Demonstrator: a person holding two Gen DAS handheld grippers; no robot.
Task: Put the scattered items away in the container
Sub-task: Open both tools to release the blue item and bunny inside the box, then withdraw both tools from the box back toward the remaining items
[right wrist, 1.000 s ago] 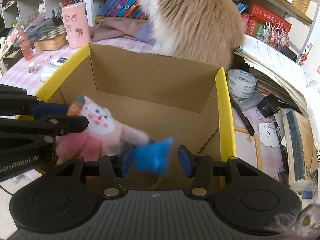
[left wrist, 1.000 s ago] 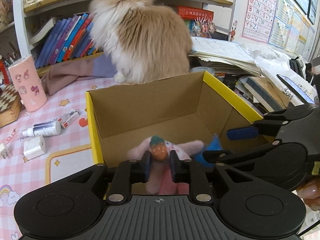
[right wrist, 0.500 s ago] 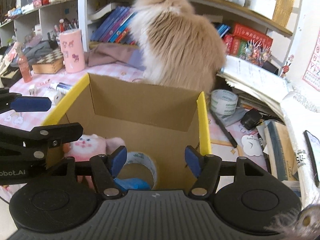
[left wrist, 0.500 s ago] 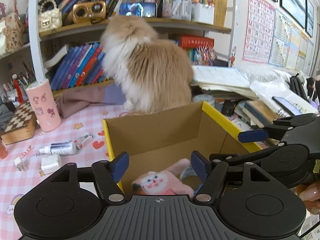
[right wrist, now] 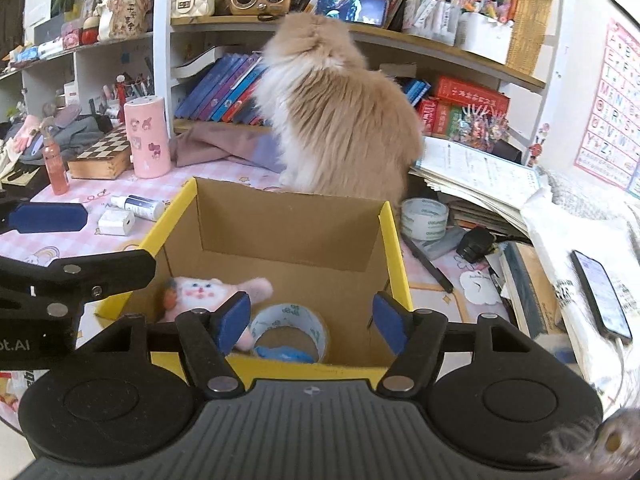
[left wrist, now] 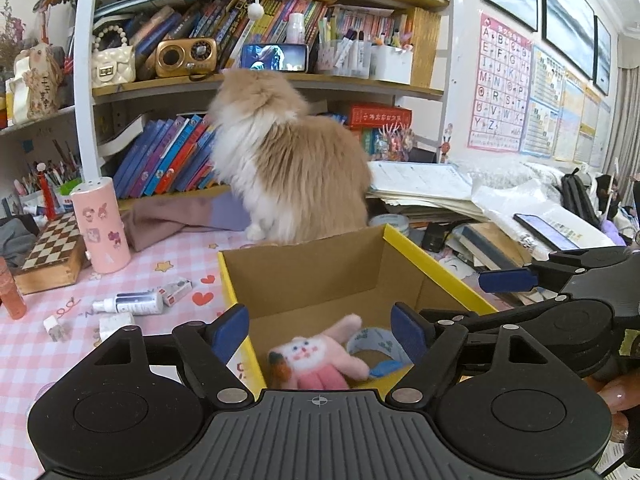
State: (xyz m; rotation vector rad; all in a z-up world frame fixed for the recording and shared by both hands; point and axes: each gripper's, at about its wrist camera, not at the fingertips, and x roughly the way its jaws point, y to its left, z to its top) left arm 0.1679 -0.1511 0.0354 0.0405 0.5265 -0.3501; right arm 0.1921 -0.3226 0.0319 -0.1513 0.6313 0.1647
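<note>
Item 1: open cardboard box w/ yellow rim [right wrist: 394, 240], our container, centre of desk. A fluffy cream-and-tan cat [right wrist: 340, 120] sits just behind it at 12 o'clock.

Item 2: pink felt bunny doll w/ small carrot [left wrist: 316, 360]. A sec ago we had it pinched in the left gripper [left wrist: 320, 332]; now it lies loose on the box floor. That gripper's jaws are opening, wide apart, nothing between the pads.

Item 3: small blue scrap, soft-looking [right wrist: 284, 354]. Was in the right gripper [right wrist: 312, 318] a sec ago; now on the box floor at 6 o'clock, against a clear tape roll w/ printed band [right wrist: 290, 330]. Jaws opening, about half spread, nothing held.

Change: both drops done; both grippers have pulled up and back.

Still out, approx. 9–10 o'clock of box: white spray bottle w/ dark label [left wrist: 128, 304], white plug adapter [right wrist: 116, 222]. We judge these next.
</note>
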